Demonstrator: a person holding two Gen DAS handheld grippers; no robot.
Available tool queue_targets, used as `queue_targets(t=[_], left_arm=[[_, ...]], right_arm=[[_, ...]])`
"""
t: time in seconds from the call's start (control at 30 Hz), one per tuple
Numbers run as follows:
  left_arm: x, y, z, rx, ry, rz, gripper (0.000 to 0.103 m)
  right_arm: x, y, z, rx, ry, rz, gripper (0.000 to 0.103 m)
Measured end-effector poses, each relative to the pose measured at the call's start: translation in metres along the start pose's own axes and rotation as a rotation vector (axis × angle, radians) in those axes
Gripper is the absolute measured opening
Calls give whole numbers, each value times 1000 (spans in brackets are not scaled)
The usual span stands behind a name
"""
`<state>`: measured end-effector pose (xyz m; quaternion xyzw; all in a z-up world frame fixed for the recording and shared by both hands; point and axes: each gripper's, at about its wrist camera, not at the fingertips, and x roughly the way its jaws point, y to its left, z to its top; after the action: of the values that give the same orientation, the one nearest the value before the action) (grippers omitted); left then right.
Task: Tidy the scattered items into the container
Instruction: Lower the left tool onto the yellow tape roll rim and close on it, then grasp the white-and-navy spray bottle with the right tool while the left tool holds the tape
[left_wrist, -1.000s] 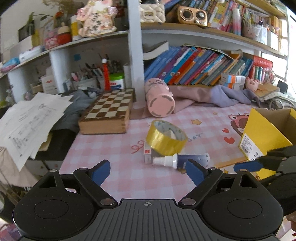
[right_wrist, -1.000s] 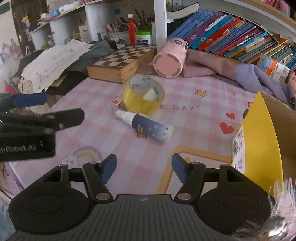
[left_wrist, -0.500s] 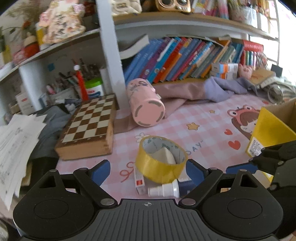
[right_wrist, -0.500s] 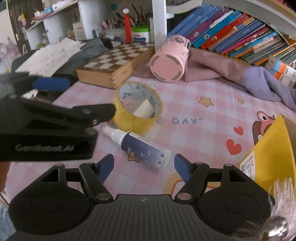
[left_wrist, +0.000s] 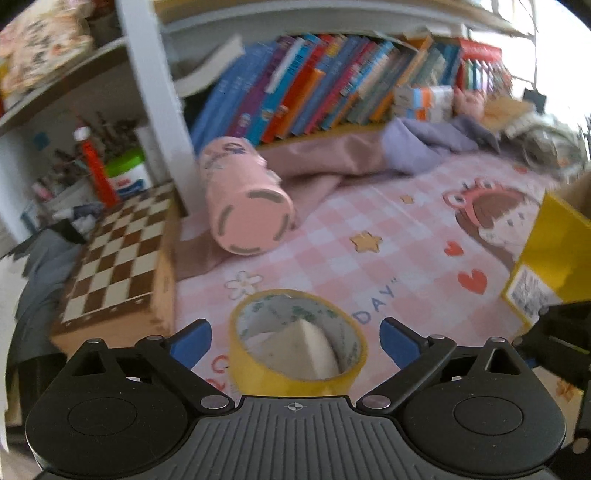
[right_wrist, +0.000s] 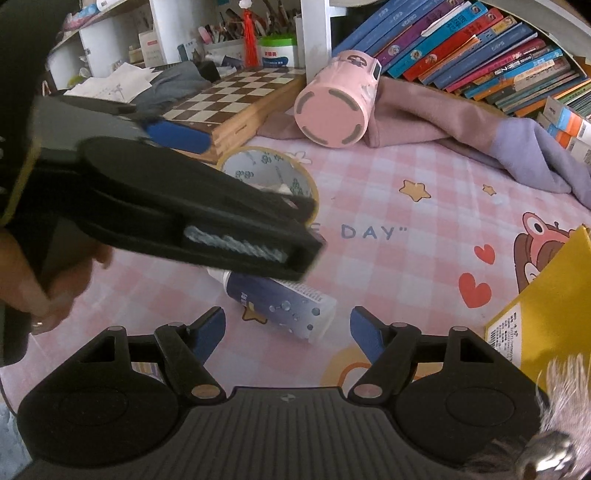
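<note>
A yellow tape roll (left_wrist: 258, 373) lies flat on the pink checked mat with a white wedge (left_wrist: 306, 350) inside it. My left gripper (left_wrist: 295, 341) straddles the roll; its jaws are opening and the blue pads (left_wrist: 192, 343) stand clear of the roll on both sides. A dark blue spray bottle (right_wrist: 280, 306) with a white cap lies just ahead of my right gripper (right_wrist: 288, 330), partly between the fingertips. Those jaws are opening too, untouched by the bottle. The yellow cardboard box (right_wrist: 546, 314) stands open at the right. The left gripper's body (right_wrist: 184, 214) hides part of the tape roll (right_wrist: 266, 166).
A pink cup (left_wrist: 243, 199) lies on its side against a pink and purple cloth (left_wrist: 424, 147). A wooden chessboard box (left_wrist: 118, 258) sits at the left. Behind are shelves of books (left_wrist: 332, 85) and a pen holder. A hand (right_wrist: 37, 280) grips the left tool.
My left gripper has moved forward and down over the tape roll and widened. My right gripper has closed in on the spray bottle and widened a little.
</note>
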<state>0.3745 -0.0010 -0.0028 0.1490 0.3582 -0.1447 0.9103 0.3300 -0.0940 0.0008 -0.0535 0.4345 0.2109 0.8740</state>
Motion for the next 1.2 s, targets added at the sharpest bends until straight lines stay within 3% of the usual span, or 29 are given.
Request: queue_targets(t=[0.23, 0.5, 0.73, 0.9, 1.2], left_arm=[[25, -13, -4, 98, 71, 35, 99], [23, -3, -5, 57, 71, 11, 92], [-34, 45, -2, -273, -62, -56, 92], [-69, 60, -23, -366, -86, -13, 92], [-107, 62, -67, -477, -96, 35, 92]], right_arm=[[6, -3, 0, 6, 16, 7, 74], [9, -4, 2, 1, 22, 3, 74], [14, 1, 6, -34, 9, -3, 74], [21, 12, 11, -89, -21, -13, 73], [20, 13, 8, -139, 21, -37, 45]])
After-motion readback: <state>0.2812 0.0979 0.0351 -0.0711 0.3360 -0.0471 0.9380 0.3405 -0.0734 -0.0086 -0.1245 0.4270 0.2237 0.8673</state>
